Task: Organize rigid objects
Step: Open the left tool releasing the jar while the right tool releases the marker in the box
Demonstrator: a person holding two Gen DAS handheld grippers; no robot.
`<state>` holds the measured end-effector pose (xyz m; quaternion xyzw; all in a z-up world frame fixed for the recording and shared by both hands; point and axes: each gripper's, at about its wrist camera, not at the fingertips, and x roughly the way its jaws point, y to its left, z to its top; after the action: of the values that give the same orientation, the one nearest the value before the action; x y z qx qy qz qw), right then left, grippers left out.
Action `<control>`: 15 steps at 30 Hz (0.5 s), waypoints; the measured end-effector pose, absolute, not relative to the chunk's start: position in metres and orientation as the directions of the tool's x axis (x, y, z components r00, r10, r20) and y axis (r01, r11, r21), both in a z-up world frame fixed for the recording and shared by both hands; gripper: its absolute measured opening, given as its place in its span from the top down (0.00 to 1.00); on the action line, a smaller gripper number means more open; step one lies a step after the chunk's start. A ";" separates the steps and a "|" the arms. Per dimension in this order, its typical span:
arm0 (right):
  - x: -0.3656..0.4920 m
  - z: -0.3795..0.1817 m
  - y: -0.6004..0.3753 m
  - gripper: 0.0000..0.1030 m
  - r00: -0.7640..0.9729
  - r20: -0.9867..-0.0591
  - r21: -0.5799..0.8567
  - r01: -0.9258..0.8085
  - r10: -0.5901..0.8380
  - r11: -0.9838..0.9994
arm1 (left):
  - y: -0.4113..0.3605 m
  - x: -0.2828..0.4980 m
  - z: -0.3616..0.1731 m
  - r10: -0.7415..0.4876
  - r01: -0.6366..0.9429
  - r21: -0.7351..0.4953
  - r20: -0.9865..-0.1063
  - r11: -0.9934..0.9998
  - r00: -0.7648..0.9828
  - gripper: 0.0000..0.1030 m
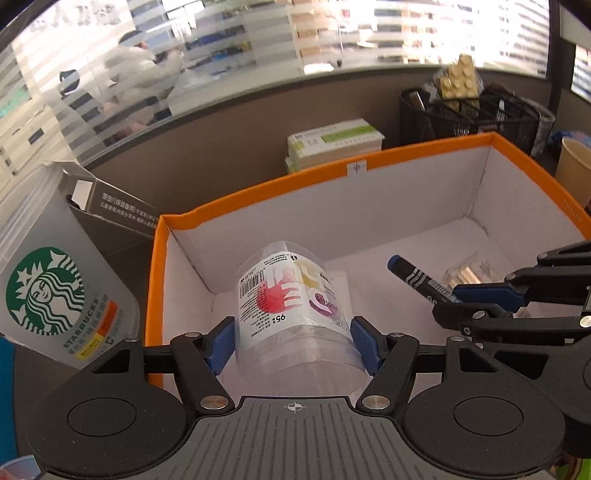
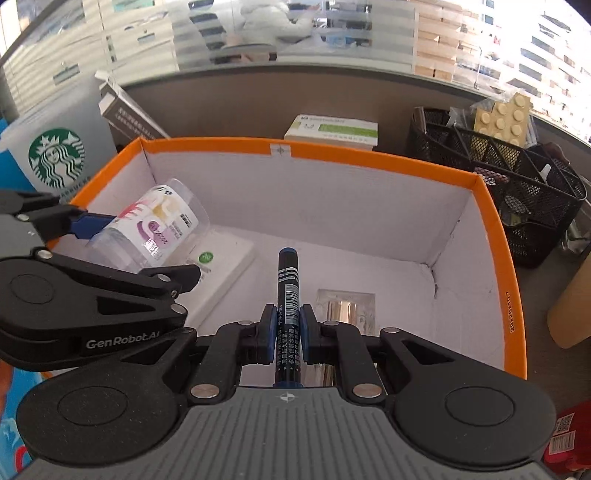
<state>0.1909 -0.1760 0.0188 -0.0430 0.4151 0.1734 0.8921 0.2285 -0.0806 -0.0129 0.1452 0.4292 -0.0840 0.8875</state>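
Clear plastic cup (image 1: 295, 314) is riding clamped sideways in the left gripper (image 1: 293, 345) jaws, marker (image 2: 288, 295) pinched lengthwise in the right gripper (image 2: 287, 334), both hanging over the orange box (image 2: 369, 153) for dropping inside.

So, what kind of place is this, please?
Most likely an office desk: a black mesh organizer stands behind the orange box, and a glass partition with striped frosting shows another workspace behind.
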 end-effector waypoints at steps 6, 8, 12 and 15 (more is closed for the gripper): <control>0.191 0.018 -0.171 0.85 0.579 -0.771 0.050 -0.360 0.265 0.932 | -0.087 0.239 -0.017 0.030 0.290 0.235 -0.821 0.928 0.569 0.31; 0.190 0.017 -0.172 0.84 0.580 -0.768 0.060 -0.357 0.272 0.932 | -0.087 0.241 -0.017 0.037 0.280 0.234 -0.823 0.931 0.567 0.26; 0.183 0.022 -0.181 0.84 0.585 -0.753 0.099 -0.353 0.302 0.930 | -0.085 0.239 -0.012 0.021 0.272 0.214 -0.819 0.938 0.573 0.13; 0.175 0.031 -0.185 0.75 0.606 -0.735 0.098 -0.350 0.305 0.932 | -0.085 0.234 -0.007 0.008 0.265 0.203 -0.807 0.943 0.590 0.12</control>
<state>0.1747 -0.1851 0.0309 -0.0277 0.4048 0.1826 0.8956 0.2337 -0.0846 -0.0067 0.1528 0.4468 -0.0732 0.8784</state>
